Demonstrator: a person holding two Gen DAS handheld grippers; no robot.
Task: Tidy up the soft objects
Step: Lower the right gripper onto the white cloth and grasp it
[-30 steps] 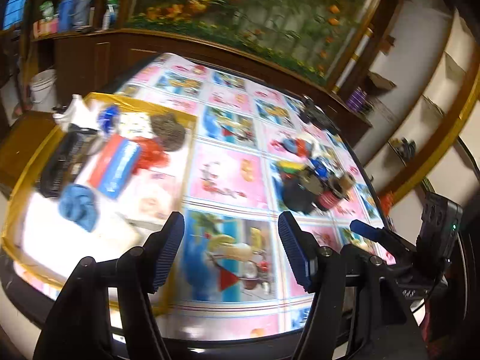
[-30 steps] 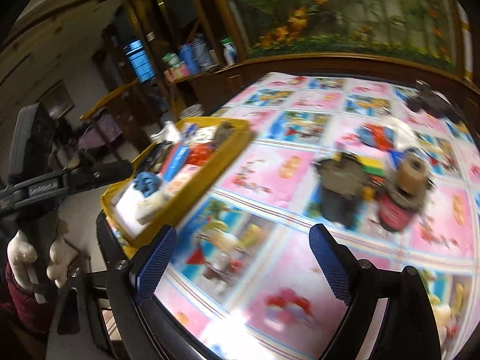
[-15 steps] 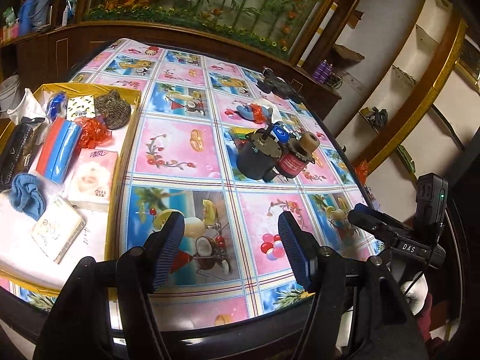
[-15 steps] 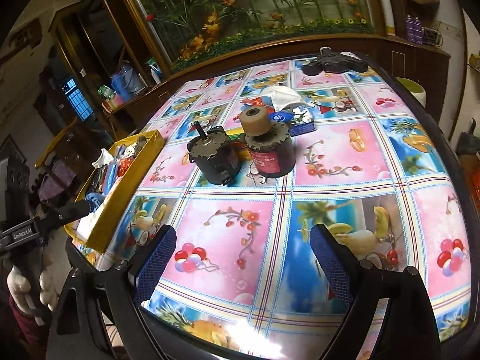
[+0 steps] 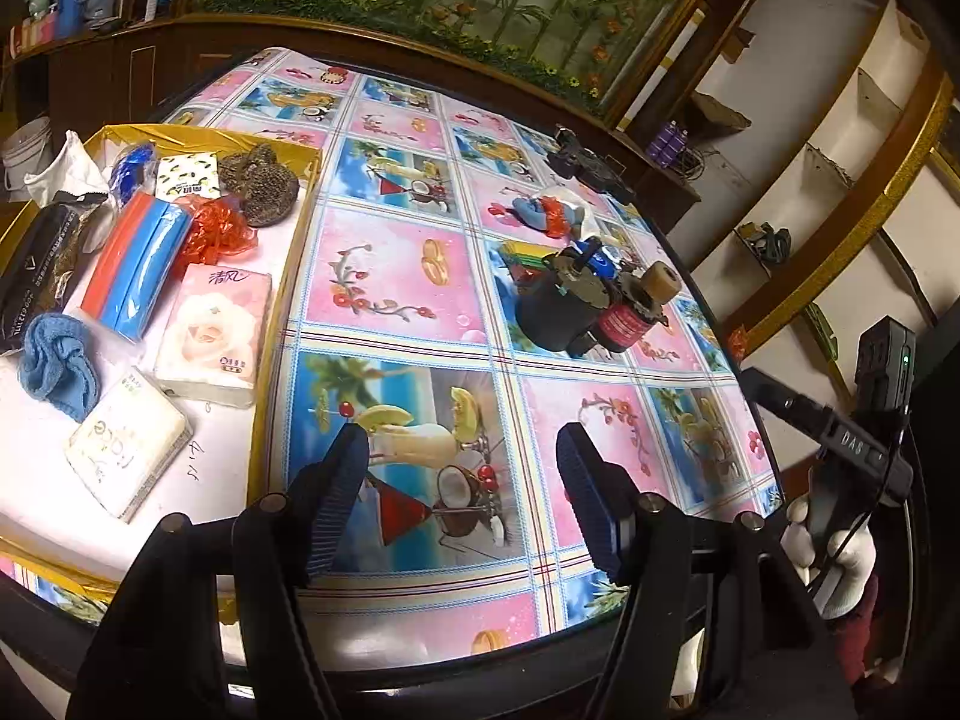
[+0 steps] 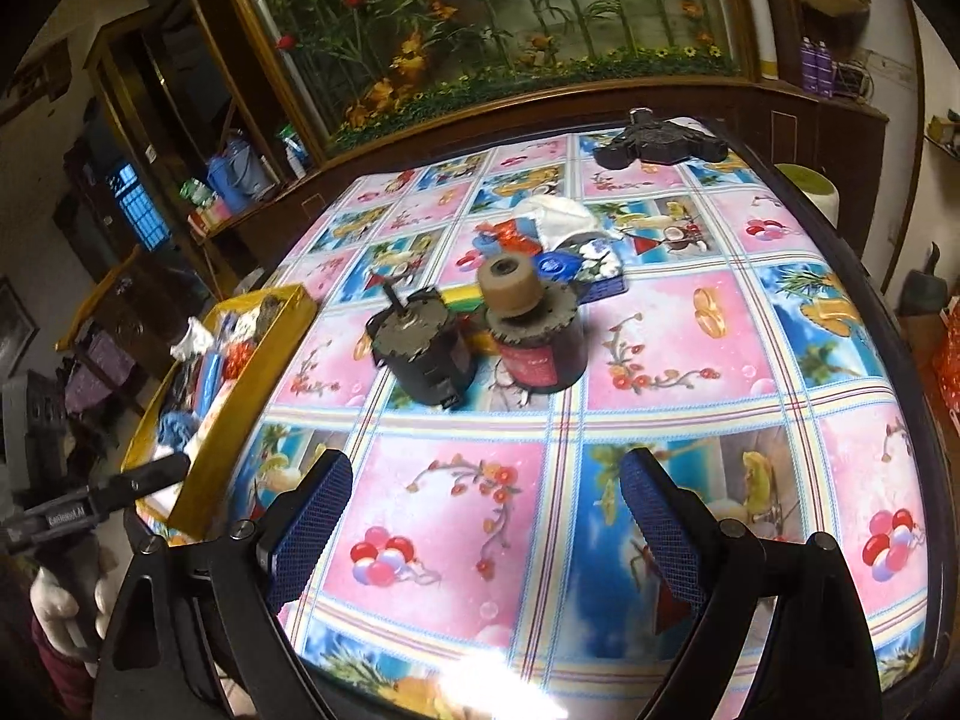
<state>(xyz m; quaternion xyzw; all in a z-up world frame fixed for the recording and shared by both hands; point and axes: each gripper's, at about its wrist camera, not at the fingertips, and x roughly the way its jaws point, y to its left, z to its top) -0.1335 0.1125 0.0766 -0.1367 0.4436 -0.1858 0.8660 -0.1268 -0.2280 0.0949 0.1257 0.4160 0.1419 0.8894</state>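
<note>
Far left first: yellow tray [image 5: 298, 222] on the table's [image 5: 390, 276] left edge, already loaded with a blue cloth [image 5: 57, 354], two tissue packs [image 5: 213, 330], a red and blue pack [image 5: 141, 264], red mesh [image 5: 219, 231] and a brown scrubber [image 5: 261, 183]. Left gripper [image 5: 462, 450] just beside the tray's near right corner, fingers spread wide, nothing between them. Swung in the last second, then back partway, from low over the tray to facing across the table, so by the look of it done there and hunting the next pick. Out toward mid-table: two dark motors [image 6: 429, 354] touching side by side, hard goods, likely to be left alone. Right behind them, toward the far edge, the remaining soft heap [image 6: 540, 240] of white cloth with blue and red bits. Black gadget [image 6: 654, 144] at the far right corner. Right gripper [image 6: 486, 474] at the near edge, gone from a blurred sweep to a steady aim at the motors, wide open too and empty. Plenty of bare tablecloth along the near edge and on the right; tight only around the motors, so probably a reach over or round them.
</note>
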